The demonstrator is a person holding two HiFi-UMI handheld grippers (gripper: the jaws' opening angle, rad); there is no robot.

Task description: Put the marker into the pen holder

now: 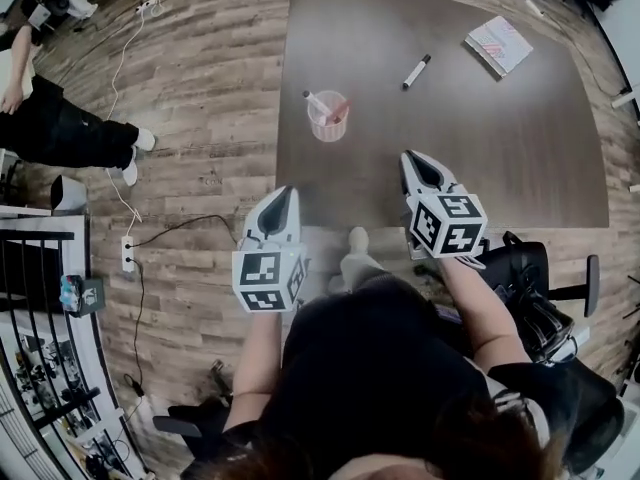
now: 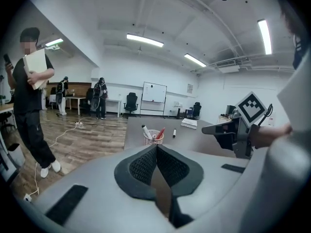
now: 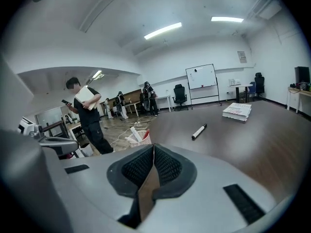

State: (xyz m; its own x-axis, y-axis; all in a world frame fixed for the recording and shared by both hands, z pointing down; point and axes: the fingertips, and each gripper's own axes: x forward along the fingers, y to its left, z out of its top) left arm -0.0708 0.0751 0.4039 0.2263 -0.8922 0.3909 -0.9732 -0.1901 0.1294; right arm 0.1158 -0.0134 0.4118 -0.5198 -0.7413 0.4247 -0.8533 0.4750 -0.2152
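A white marker with a black cap (image 1: 416, 71) lies loose on the dark table (image 1: 500, 158), toward its far side; the right gripper view shows the marker (image 3: 199, 131) ahead and to the right. The pink mesh pen holder (image 1: 328, 116) stands near the table's left edge with a couple of pens in it, and it shows as the holder (image 2: 153, 136) in the left gripper view and the holder (image 3: 138, 138) in the right one. My left gripper (image 1: 281, 201) hovers shut and empty at the table's near left corner. My right gripper (image 1: 422, 166) is shut and empty over the near table.
A book (image 1: 498, 45) lies at the table's far right. Cables (image 1: 120, 78) run across the wooden floor on the left. A person in black (image 2: 30, 106) stands on the left with papers. An office chair (image 1: 545, 298) is beside me on the right.
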